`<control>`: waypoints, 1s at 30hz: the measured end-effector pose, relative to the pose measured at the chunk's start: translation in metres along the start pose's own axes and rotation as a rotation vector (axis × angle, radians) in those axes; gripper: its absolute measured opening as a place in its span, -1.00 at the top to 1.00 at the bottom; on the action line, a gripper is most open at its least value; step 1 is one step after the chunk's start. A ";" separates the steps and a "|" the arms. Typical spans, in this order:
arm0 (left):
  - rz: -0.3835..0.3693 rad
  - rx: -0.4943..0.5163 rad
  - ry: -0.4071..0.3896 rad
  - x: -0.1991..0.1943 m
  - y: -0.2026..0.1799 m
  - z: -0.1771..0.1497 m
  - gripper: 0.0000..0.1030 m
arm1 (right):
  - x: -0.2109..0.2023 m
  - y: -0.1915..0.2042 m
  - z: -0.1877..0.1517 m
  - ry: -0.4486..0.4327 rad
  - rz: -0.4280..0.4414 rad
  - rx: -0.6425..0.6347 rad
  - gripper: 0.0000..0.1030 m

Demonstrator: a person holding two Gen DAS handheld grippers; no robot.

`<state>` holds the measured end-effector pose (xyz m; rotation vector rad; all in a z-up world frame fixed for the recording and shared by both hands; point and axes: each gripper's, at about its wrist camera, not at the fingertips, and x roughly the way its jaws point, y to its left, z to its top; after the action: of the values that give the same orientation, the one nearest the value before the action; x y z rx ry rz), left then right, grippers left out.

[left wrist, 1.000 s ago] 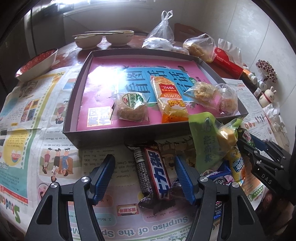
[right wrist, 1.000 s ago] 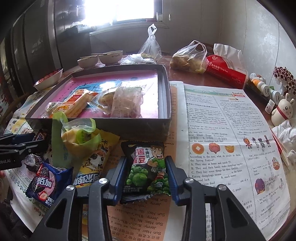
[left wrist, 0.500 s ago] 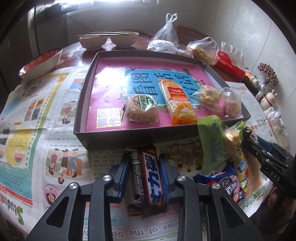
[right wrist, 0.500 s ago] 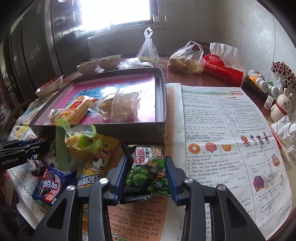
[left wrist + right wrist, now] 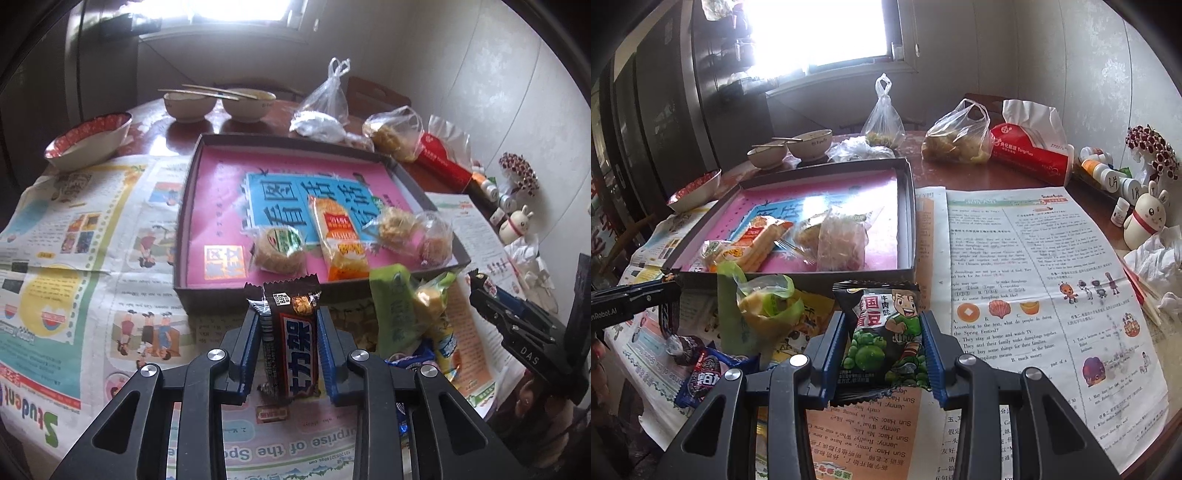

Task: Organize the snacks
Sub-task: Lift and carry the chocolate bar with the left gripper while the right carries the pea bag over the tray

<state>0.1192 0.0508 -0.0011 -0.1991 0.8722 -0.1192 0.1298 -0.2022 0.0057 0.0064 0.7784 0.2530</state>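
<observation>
My left gripper [image 5: 286,328] is shut on a dark chocolate bar [image 5: 297,343] and holds it above the newspaper, just in front of the shallow tray [image 5: 221,291] with a pink and blue liner. My right gripper [image 5: 884,343] is shut on a green pea snack packet [image 5: 886,332], lifted off the table near the tray's [image 5: 907,221] right front corner. In the tray lie a round cake [image 5: 280,251], an orange packet [image 5: 338,236] and two clear-wrapped pastries [image 5: 397,229]. A pile of loose snacks [image 5: 410,317] lies between the grippers.
Newspapers [image 5: 1034,277] cover the table. Bowls with chopsticks [image 5: 218,101], a red-rimmed bowl [image 5: 88,138], plastic bags [image 5: 956,136], a red tissue pack [image 5: 1030,151], small bottles [image 5: 1104,173] and a rabbit figure [image 5: 1147,218] stand around the back and right.
My left gripper shut on the chocolate bar and lifted it off the newspaper. My right gripper rose with the pea packet held in it.
</observation>
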 end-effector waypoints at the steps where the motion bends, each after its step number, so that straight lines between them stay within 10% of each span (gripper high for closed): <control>1: -0.001 -0.006 -0.007 -0.002 0.002 0.001 0.42 | -0.001 0.000 0.000 -0.005 -0.001 -0.001 0.22; 30: 0.005 -0.061 -0.176 -0.031 0.020 0.048 0.42 | -0.015 0.020 0.032 -0.079 0.036 -0.013 0.23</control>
<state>0.1364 0.0818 0.0481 -0.2604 0.7017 -0.0698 0.1375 -0.1839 0.0412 0.0176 0.6984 0.2900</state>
